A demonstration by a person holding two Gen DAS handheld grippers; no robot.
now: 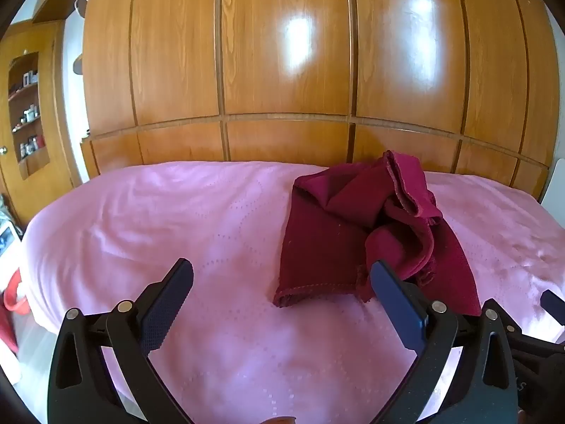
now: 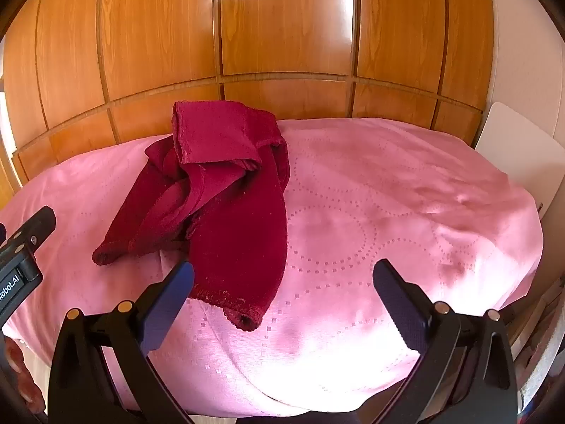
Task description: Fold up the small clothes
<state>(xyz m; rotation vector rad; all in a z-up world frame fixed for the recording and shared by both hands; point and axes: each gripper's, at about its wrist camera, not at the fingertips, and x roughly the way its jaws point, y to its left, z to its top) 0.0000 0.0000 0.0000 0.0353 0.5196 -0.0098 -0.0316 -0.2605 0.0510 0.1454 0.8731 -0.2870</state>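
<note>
Crimson garment (image 1: 356, 233) lies crumpled on a pink-covered bed (image 1: 176, 219), ahead of the wide, empty left claw (image 1: 282, 275); shelf items at left are indistinct. Right view: right claw (image 2: 282, 275) wide, empty, its left finger overlapping the garment's hem.

A wall of glossy honey-coloured wooden wardrobe doors (image 1: 286, 70) stands behind the bed, with two bright patches of light glaring off the panels. A pink bedspread (image 1: 176, 219) with a dotted pattern covers the bed. Off to the left, an arched wooden niche (image 1: 28, 113) holds shelves of small bottles. A white panel (image 2: 522, 155) leans at the bed's right side.
</note>
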